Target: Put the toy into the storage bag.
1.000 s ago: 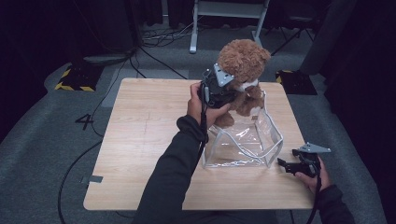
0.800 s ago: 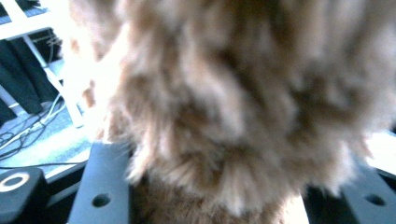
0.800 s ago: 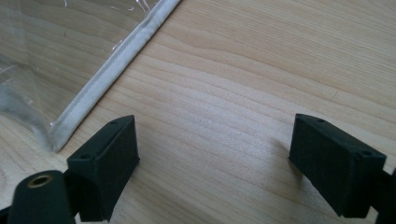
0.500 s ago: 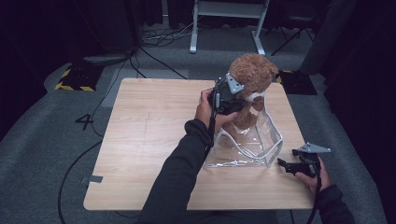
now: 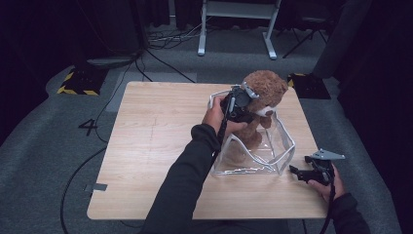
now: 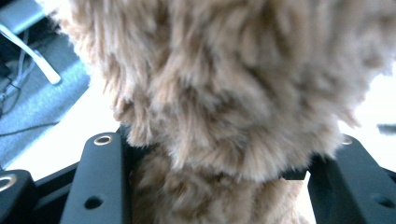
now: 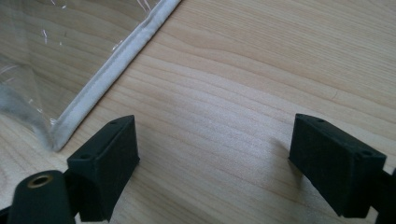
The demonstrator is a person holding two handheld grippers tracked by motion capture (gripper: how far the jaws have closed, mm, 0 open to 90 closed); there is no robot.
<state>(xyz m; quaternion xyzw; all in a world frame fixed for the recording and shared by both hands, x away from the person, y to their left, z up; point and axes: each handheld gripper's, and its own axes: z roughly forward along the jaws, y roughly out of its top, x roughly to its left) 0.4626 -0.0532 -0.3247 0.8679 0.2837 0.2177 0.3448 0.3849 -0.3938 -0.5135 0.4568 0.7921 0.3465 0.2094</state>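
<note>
A brown teddy bear [image 5: 265, 87] stands upright inside a clear plastic bag [image 5: 287, 146] with white edging at the right of the wooden table [image 5: 156, 136]. My left gripper [image 5: 253, 108] is at the bear's neck. In the left gripper view, fur [image 6: 233, 84] lies between the black jaws and a dark gap shows beside the right one. These jaws have just been opening around the bear. My right gripper [image 5: 294, 170] rests near the table's front right, its jaws [image 7: 215, 154] open and empty over bare wood, beside the bag's white edge [image 7: 112, 60].
On the grey floor behind the table are a white metal stand [image 5: 234, 29] and loose cables [image 5: 160, 53]. A yellow-black striped mat [image 5: 78, 80] lies at the far left. The left half of the table is bare wood.
My left hand has carried the bear to the right and down, so the bear now stands lower in the clear bag. The right gripper has stayed where it was.
</note>
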